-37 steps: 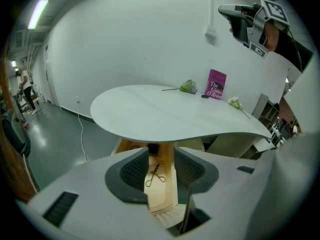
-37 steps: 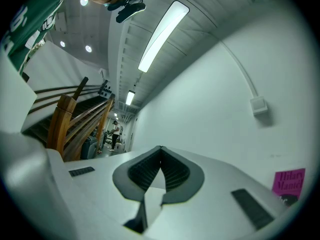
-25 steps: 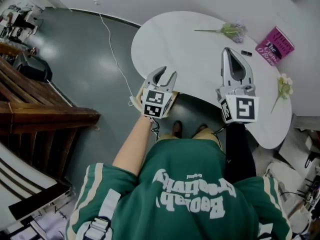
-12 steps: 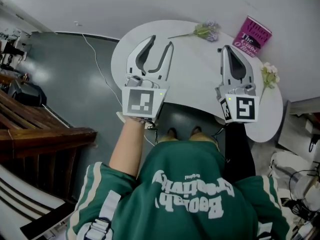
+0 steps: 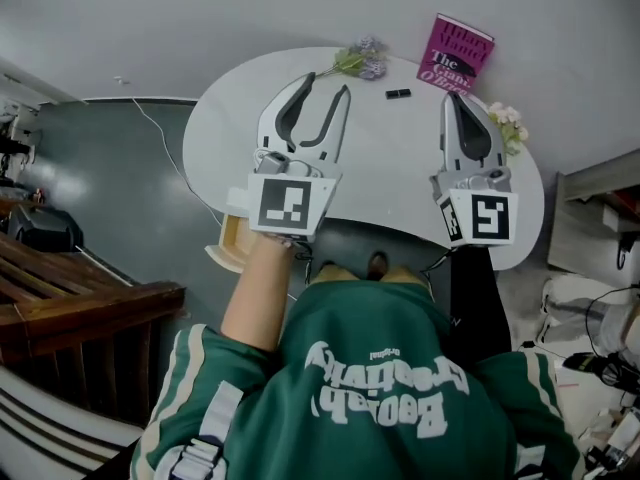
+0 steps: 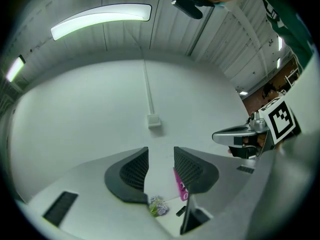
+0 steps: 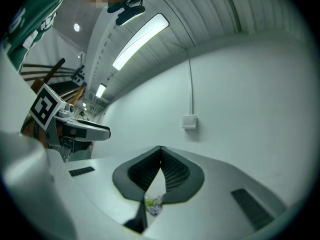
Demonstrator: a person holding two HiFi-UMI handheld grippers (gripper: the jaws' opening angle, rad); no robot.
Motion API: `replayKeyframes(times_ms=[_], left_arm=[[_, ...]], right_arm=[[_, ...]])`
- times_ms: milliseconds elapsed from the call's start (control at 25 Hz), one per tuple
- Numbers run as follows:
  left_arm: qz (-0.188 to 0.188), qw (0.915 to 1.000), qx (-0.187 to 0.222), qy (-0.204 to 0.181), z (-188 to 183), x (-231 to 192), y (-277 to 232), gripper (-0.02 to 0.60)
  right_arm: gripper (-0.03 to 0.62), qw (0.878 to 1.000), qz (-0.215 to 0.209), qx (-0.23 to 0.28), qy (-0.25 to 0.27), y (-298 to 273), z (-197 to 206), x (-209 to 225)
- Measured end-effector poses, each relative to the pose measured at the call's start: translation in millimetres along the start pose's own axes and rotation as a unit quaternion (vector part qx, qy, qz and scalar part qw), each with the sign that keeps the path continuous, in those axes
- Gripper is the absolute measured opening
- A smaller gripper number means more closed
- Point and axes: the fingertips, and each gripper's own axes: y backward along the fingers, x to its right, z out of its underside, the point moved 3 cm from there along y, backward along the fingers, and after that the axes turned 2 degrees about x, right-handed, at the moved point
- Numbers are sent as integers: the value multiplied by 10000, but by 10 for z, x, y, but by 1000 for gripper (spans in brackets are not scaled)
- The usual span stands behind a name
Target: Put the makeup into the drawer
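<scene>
Left hand-held gripper [image 5: 325,86]: jaws apart, empty | right hand-held gripper [image 5: 456,98]: jaws together, empty | makeup [image 5: 397,93]: small black case near worktop [image 5: 390,158] far edge | handling: probably light, rigid, slippery; grip across its narrow sides.

pink book [image 5: 455,53], purple flowers [image 5: 362,60], white flowers [image 5: 506,120]

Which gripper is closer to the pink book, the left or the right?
Right. The right gripper points at the pink book, tips close to it; the left gripper is off to the book's left, by the purple flowers.
</scene>
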Motion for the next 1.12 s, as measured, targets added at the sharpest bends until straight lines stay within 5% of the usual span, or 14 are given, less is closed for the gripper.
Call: replayKeyframes(times_ms=[280, 600, 720, 800, 920, 1120], left_arm=[[304, 9995, -20, -7, 139, 583, -313, 170], [641, 9978, -152, -88, 289, 869, -512, 170], [851, 9952, -256, -401, 397, 907, -610, 170], [1099, 9907, -527, -598, 586, 950, -701, 170], [1623, 9802, -1081, -356, 1023, 977, -927, 177], [2396, 9476, -2084, -341, 1997, 915, -1350, 224]], right_arm=[[9, 9991, 416, -2, 2, 397, 91, 640], [9, 9980, 618, -117, -98, 490, 255, 846], [8, 9974, 702, -162, -83, 447, 289, 890], [9, 9968, 760, -243, -65, 428, 337, 914], [9, 9950, 901, -434, 39, 430, 421, 964], [9, 9885, 1280, -777, 196, 502, 545, 1112]])
